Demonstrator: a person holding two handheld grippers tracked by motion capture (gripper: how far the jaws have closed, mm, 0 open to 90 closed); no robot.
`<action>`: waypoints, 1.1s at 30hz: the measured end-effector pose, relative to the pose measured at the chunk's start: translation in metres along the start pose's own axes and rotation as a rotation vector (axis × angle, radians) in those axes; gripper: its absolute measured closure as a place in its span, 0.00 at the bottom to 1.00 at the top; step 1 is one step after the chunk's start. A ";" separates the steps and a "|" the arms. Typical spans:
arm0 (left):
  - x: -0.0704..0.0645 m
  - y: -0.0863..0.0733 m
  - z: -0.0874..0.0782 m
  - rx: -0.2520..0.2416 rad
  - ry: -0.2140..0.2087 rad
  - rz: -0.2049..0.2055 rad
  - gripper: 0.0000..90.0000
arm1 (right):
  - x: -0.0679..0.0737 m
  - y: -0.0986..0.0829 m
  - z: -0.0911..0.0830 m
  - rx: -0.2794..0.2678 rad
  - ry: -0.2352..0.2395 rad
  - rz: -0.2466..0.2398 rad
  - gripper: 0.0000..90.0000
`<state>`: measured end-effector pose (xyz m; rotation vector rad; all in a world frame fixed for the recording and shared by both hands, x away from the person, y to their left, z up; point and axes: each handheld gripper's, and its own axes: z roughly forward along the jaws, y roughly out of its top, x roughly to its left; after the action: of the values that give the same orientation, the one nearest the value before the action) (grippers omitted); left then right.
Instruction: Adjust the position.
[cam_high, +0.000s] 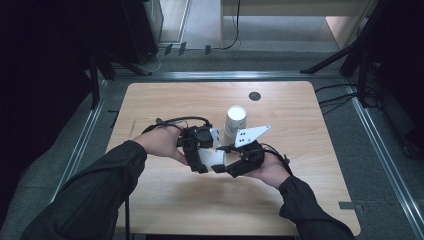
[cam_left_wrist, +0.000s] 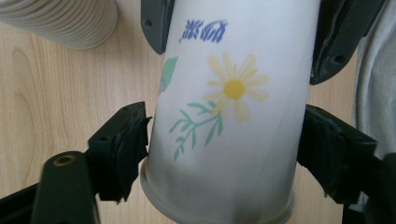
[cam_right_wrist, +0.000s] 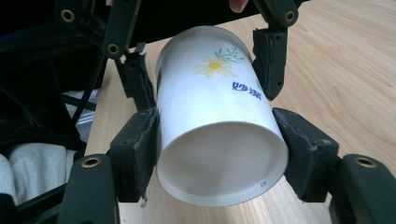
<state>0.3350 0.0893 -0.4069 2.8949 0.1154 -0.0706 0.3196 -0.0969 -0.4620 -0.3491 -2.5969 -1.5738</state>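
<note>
While both grippers clamp the same paper cup, it hangs horizontal above the bench, long axis running between them: left gripper jaws near the rim, right gripper jaws at the base. Cup stack stands just behind.

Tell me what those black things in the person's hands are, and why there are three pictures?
They are tongs: a person holds the left tongs and the right tongs, one in each hand. One picture looks down from above the wooden table. The other two come from small cameras riding on each pair of tongs. Both tongs are squeezing one paper cup with a daisy printed on it, held on its side. Behind them on the table stands a stack of cups.
</note>
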 end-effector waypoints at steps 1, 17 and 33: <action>0.000 -0.001 0.000 -0.009 -0.001 -0.007 0.18 | 0.000 0.000 -0.001 -0.001 -0.001 0.004 0.38; 0.002 -0.036 0.000 -0.307 -0.001 -0.112 0.11 | -0.003 0.001 -0.013 -0.024 0.004 0.010 0.38; -0.007 -0.064 0.017 -0.609 -0.026 -0.198 0.11 | -0.003 0.000 -0.016 -0.032 0.032 0.016 0.38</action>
<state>0.3219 0.1462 -0.4381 2.2677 0.3519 -0.0900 0.3221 -0.1116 -0.4552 -0.3434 -2.5408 -1.6043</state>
